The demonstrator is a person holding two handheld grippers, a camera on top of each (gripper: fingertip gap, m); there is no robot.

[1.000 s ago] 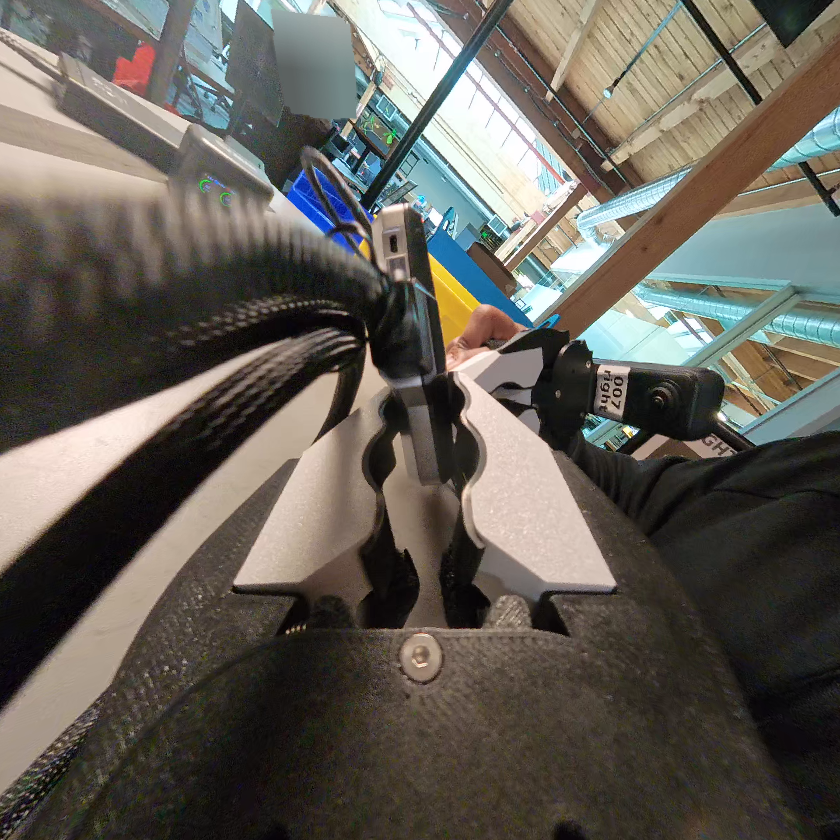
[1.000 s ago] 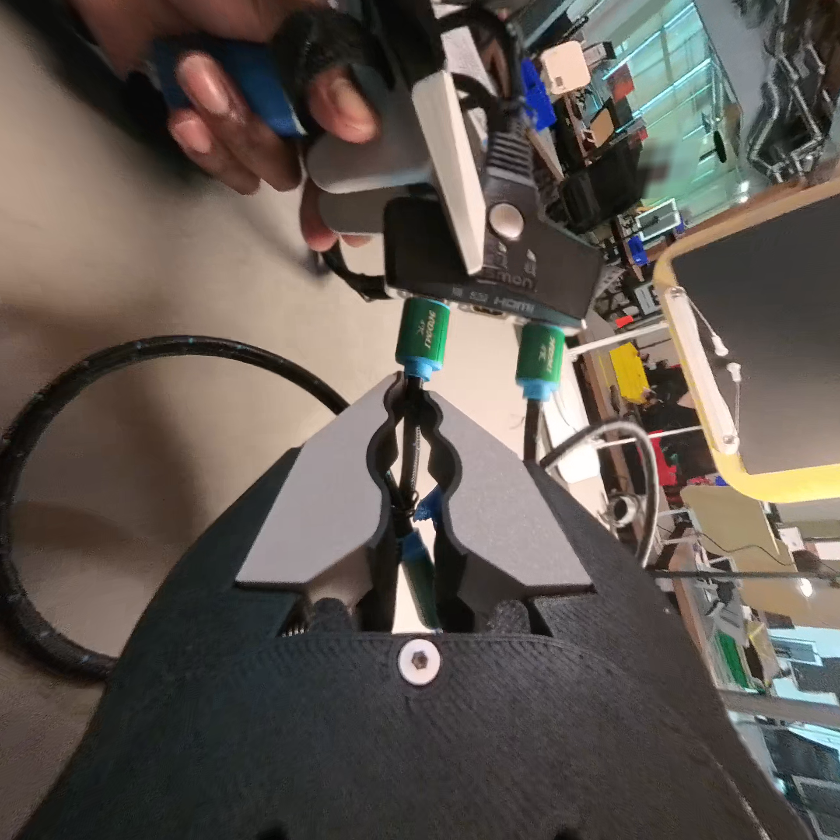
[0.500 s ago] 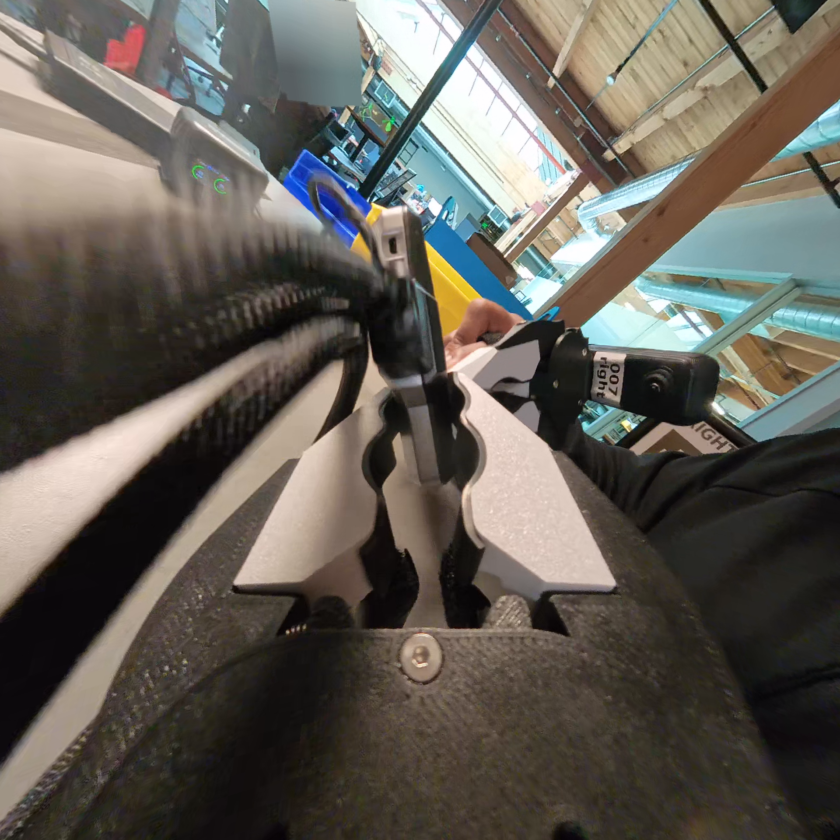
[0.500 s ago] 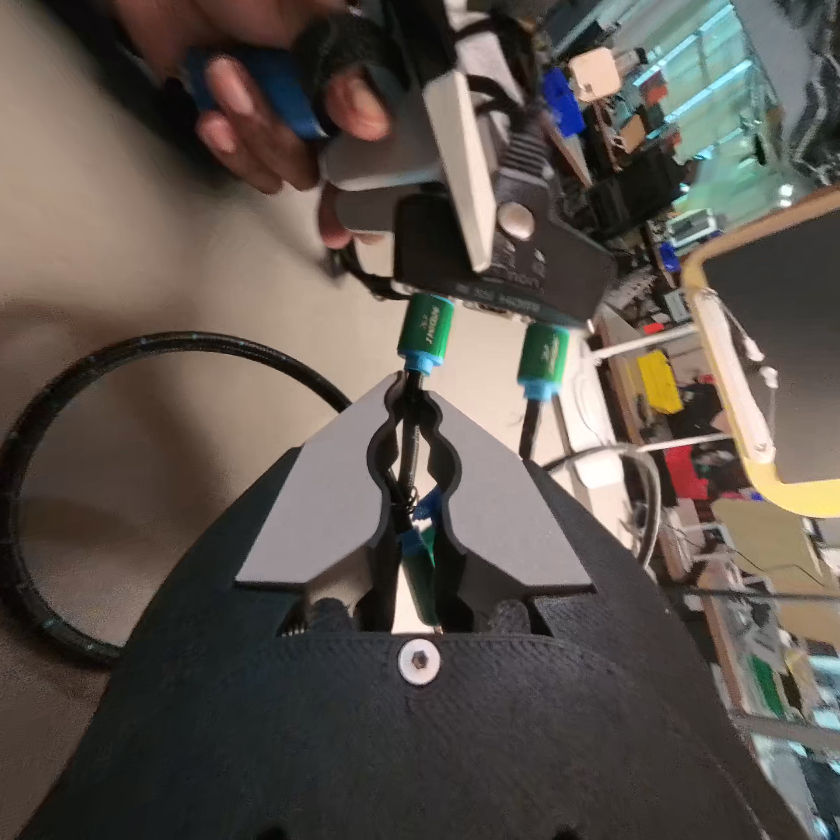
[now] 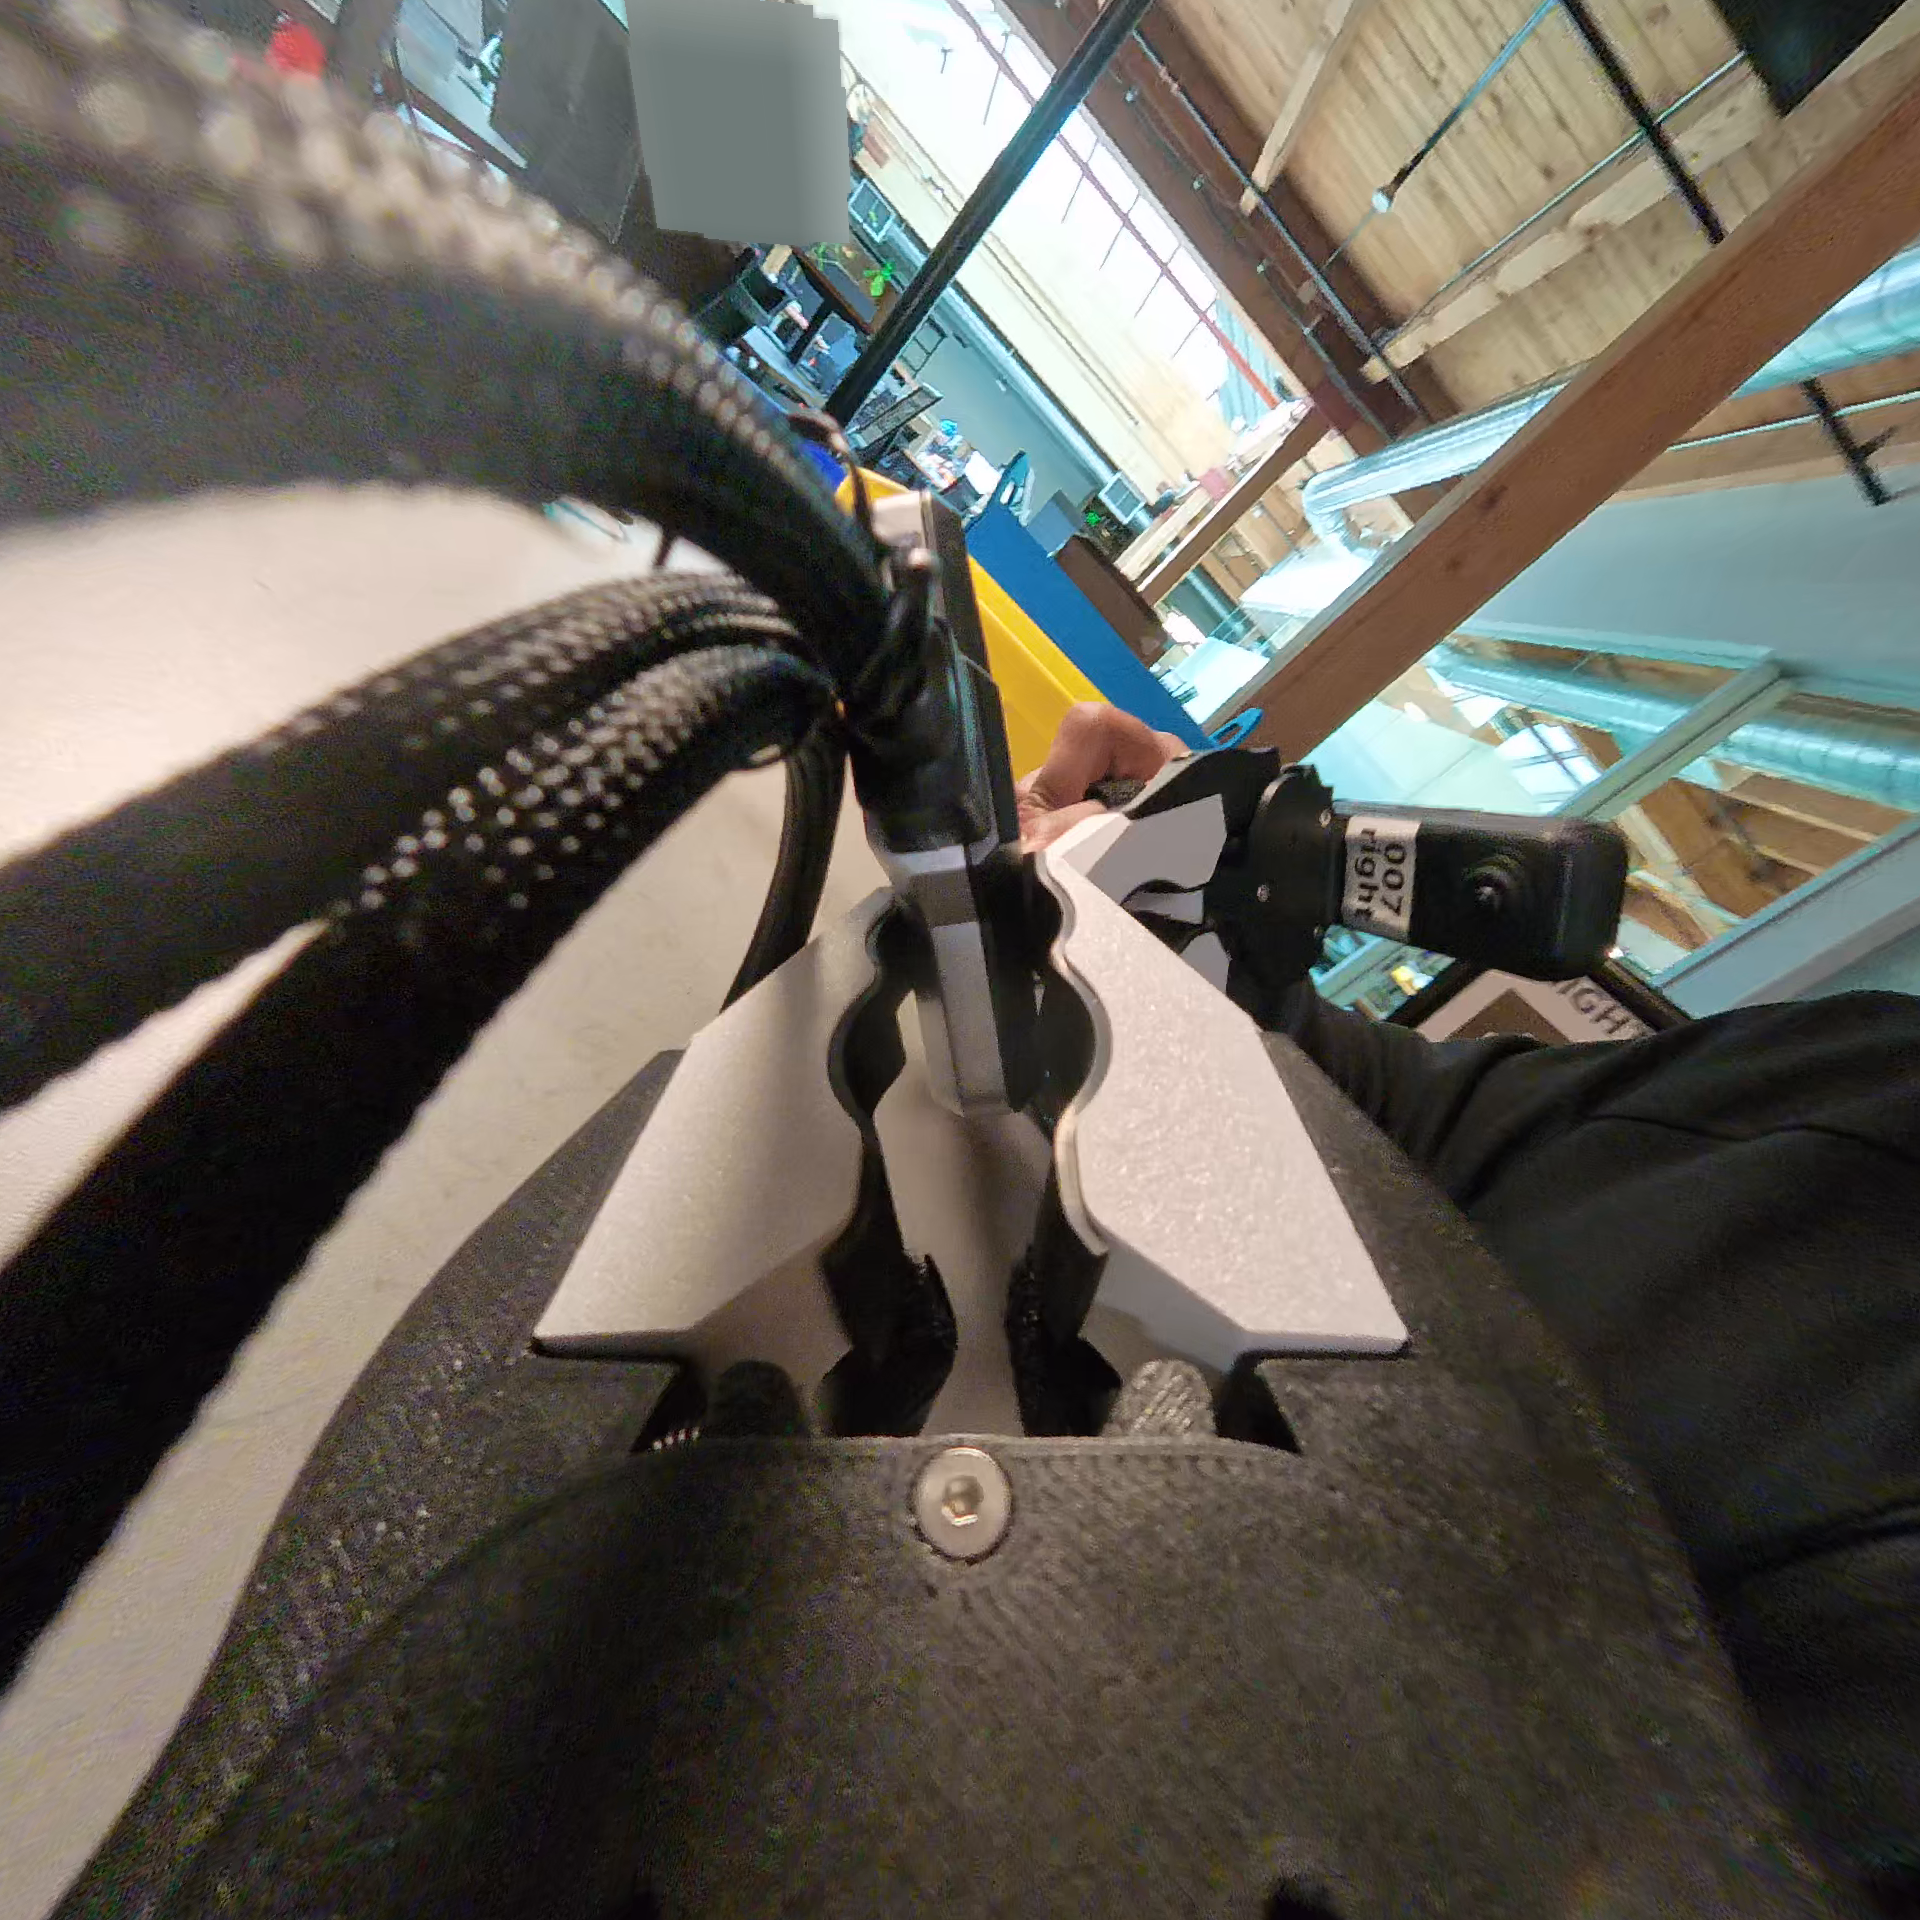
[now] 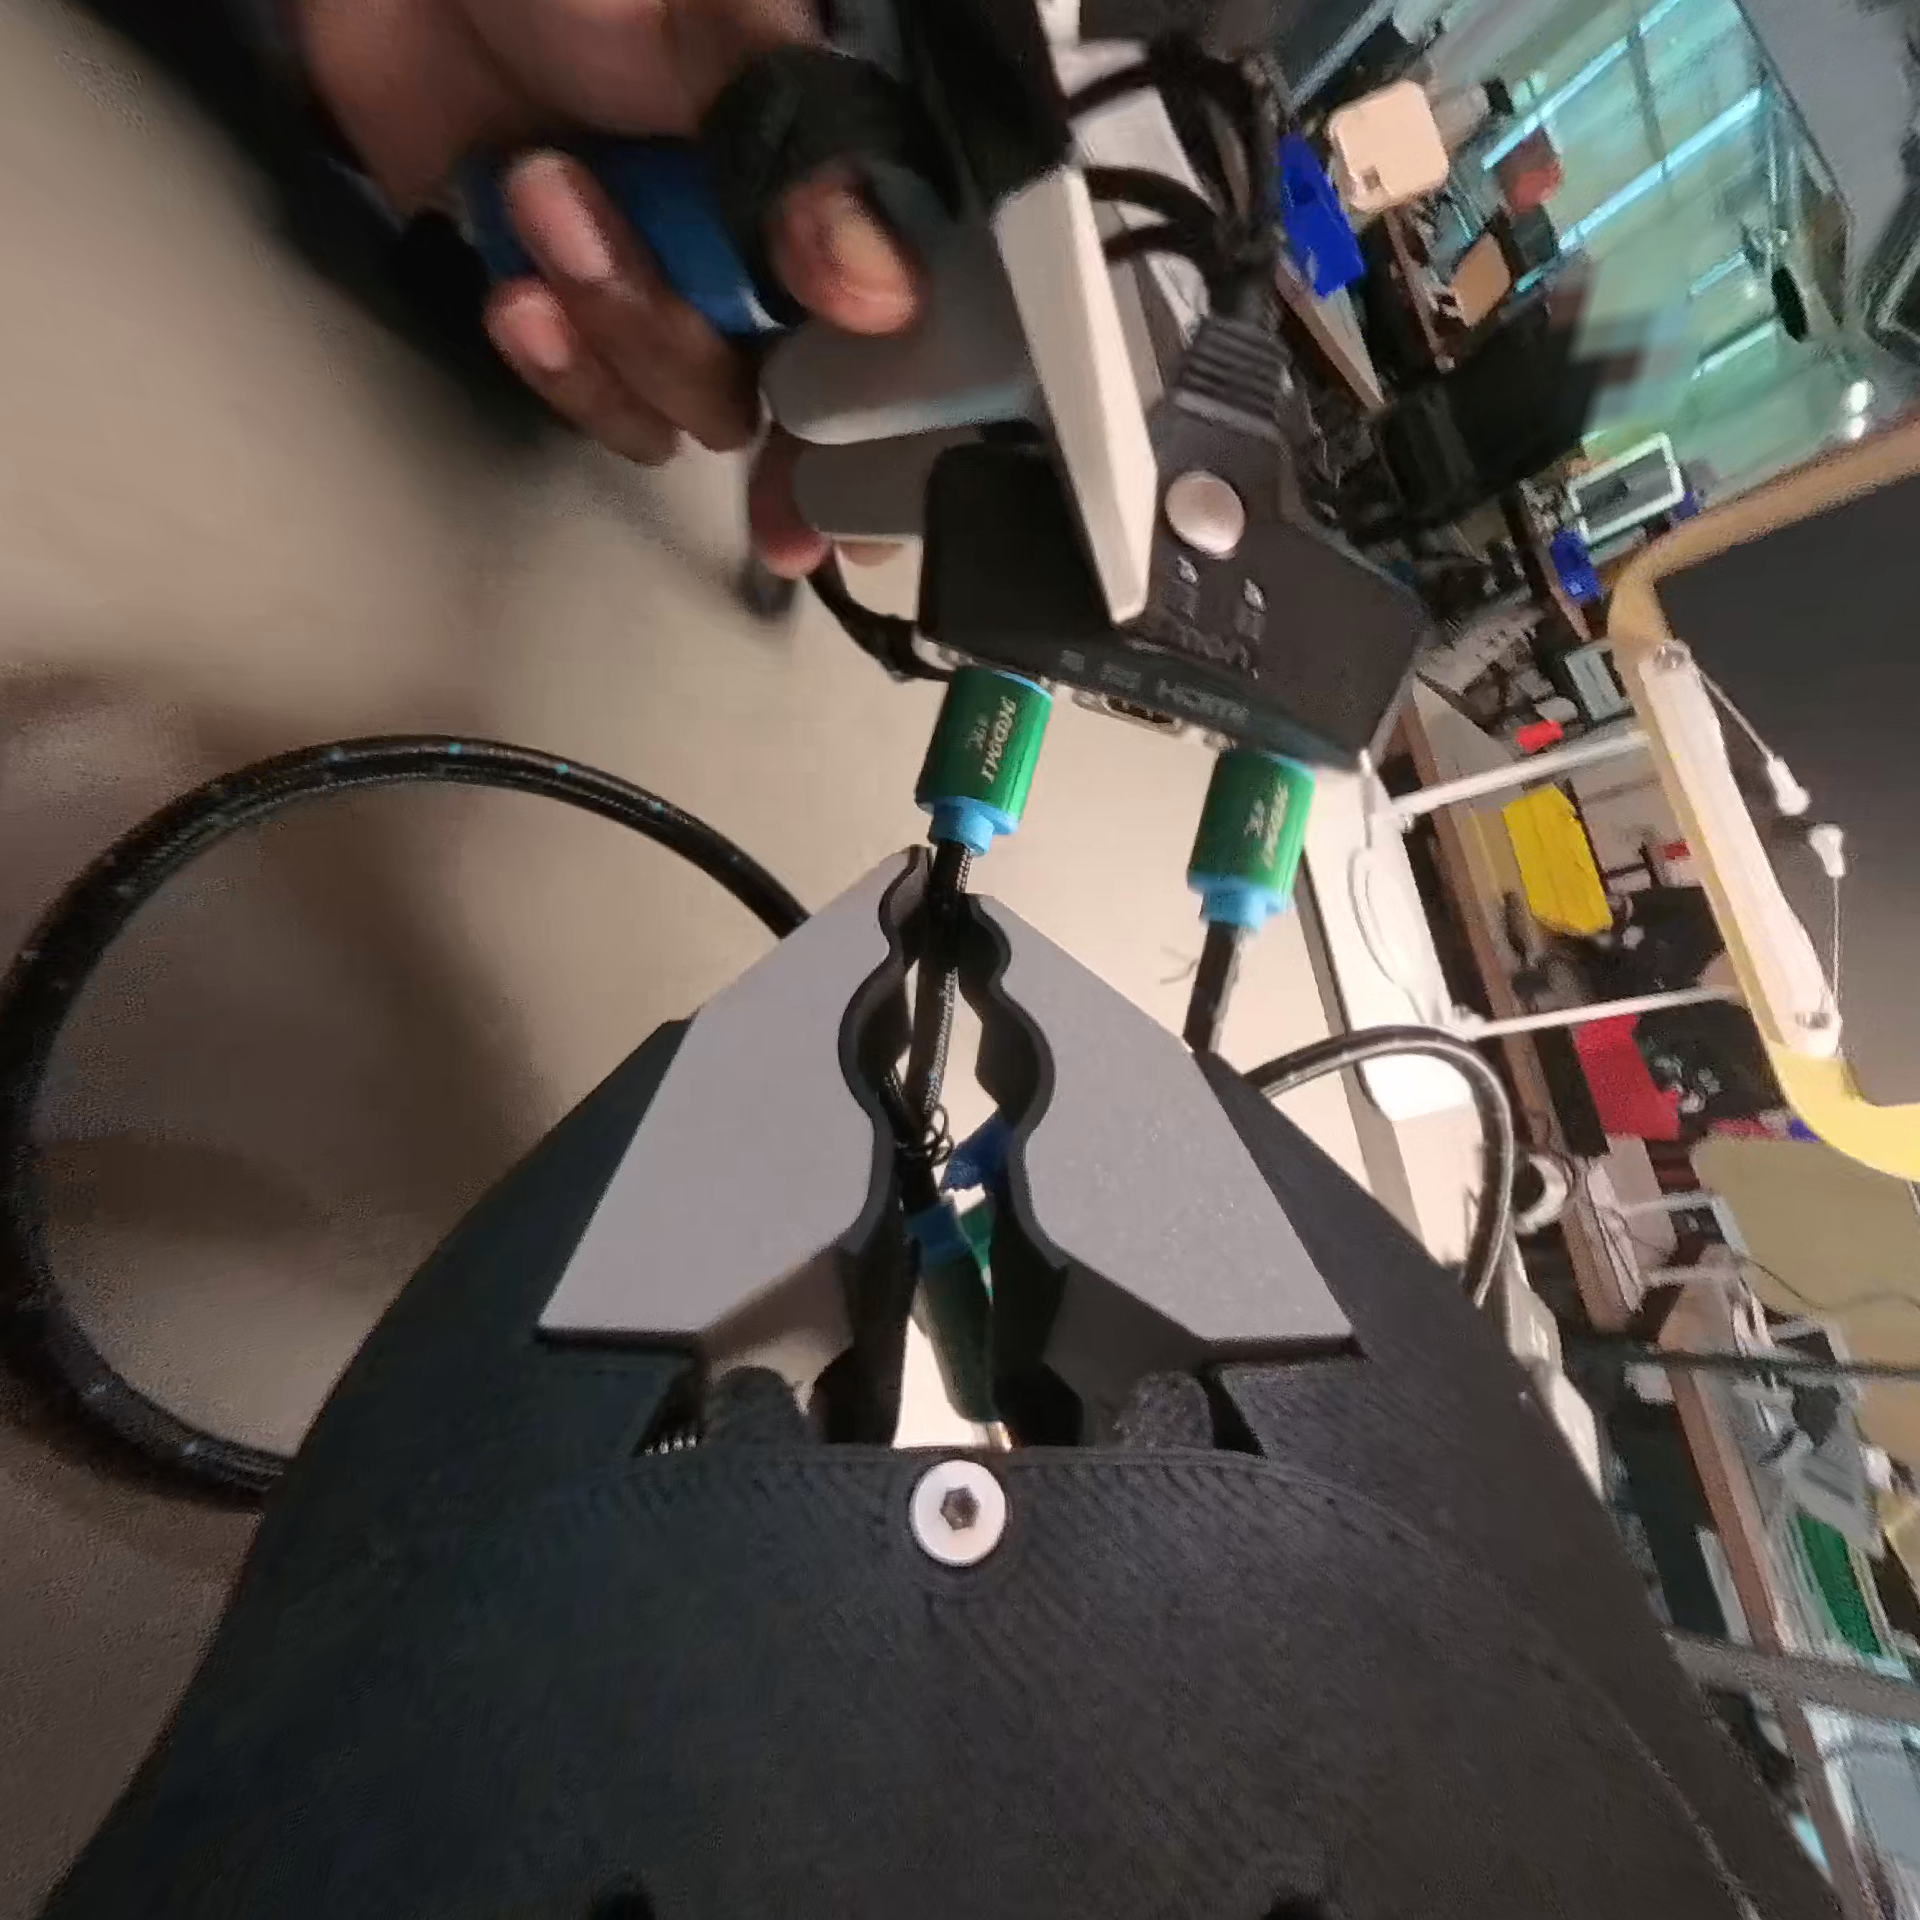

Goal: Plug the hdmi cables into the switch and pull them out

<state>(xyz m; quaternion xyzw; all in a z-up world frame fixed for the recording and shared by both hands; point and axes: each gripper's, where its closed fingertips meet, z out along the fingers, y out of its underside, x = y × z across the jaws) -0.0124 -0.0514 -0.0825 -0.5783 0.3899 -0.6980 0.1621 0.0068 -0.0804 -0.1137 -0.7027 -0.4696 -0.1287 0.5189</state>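
My left gripper (image 5: 966, 904) is shut on the HDMI switch (image 5: 961, 935), which it holds edge-on and lifted; thick black braided cables (image 5: 468, 748) run left from it. In the right wrist view the black switch (image 6: 1174, 613) sits between the left gripper's grey fingers (image 6: 1081, 384). Two green HDMI plugs meet its lower edge. My right gripper (image 6: 948, 883) is shut on the black cable just below the left green plug (image 6: 982, 758). The right green plug (image 6: 1252, 821) hangs free of any gripper. Another green plug (image 6: 956, 1299) shows through the gap behind my right fingers.
A loop of black cable (image 6: 312, 769) lies on the beige table (image 6: 260, 571). A yellow-framed dark board (image 6: 1766, 623) stands at the right. Yellow and blue bins (image 5: 1029, 665) are beyond the switch. A person's hand (image 6: 623, 260) holds the left gripper's blue handle. Tip to tip, the grippers are about 5 cm apart.
The switch has come closer and tilted in the right wrist view. The braided cables have swung across the left wrist view. Both grips are unchanged.
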